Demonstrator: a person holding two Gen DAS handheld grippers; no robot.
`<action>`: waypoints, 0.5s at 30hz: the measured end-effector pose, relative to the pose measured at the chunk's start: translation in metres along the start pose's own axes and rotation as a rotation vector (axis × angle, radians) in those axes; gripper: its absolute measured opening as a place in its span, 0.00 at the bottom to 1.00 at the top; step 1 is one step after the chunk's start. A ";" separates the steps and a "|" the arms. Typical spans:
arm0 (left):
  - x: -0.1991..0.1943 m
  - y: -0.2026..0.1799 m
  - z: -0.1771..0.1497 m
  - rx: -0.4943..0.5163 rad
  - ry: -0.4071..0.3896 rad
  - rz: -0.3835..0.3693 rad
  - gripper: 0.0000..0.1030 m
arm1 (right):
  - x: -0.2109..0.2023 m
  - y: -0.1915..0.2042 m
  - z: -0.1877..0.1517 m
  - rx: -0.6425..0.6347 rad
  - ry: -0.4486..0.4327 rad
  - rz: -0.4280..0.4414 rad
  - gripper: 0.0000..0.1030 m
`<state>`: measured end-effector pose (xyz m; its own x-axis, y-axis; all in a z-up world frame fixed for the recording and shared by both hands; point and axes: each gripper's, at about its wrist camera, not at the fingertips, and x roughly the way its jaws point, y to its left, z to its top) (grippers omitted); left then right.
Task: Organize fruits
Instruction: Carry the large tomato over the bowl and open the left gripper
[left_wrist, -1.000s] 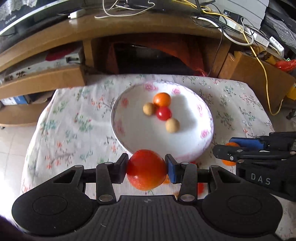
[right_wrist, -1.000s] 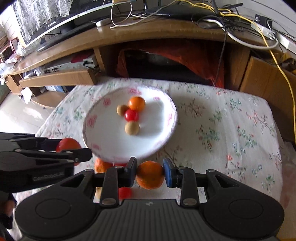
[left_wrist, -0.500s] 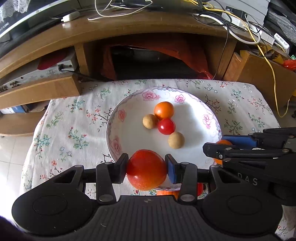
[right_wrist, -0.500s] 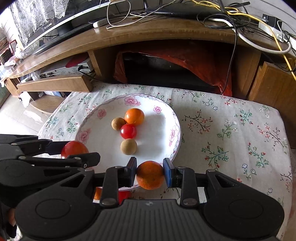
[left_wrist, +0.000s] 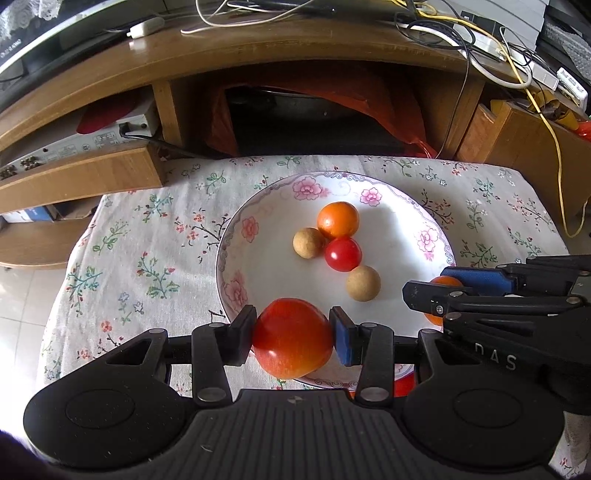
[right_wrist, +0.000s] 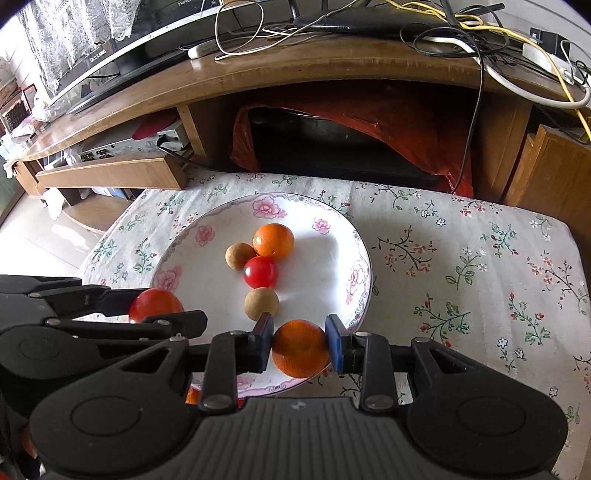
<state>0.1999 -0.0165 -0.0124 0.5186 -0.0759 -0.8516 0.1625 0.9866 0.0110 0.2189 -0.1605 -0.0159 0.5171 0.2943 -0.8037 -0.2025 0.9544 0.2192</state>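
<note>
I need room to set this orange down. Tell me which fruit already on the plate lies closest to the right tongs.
The nearer tan longan, alone at the near end of the row, just beyond the right tongs. The other longan, cherry tomato and orange lie farther back.

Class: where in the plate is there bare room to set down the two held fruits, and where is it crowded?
Free: the plate's right side, between the fruit cluster and the rim, and its left part near the pink flowers. Crowded: the centre, where four fruits sit close together.
</note>
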 end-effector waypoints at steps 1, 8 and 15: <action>0.000 0.000 0.000 0.001 -0.001 0.001 0.50 | 0.000 0.000 0.000 0.002 -0.001 0.001 0.22; 0.001 0.001 0.000 -0.002 -0.002 -0.001 0.49 | 0.004 -0.002 0.000 0.008 0.000 0.009 0.22; 0.001 0.002 0.000 -0.006 -0.007 0.002 0.49 | 0.006 -0.003 0.000 0.018 -0.003 0.018 0.22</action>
<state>0.2001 -0.0145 -0.0131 0.5250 -0.0755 -0.8477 0.1568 0.9876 0.0092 0.2224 -0.1621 -0.0214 0.5159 0.3119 -0.7979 -0.1974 0.9496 0.2436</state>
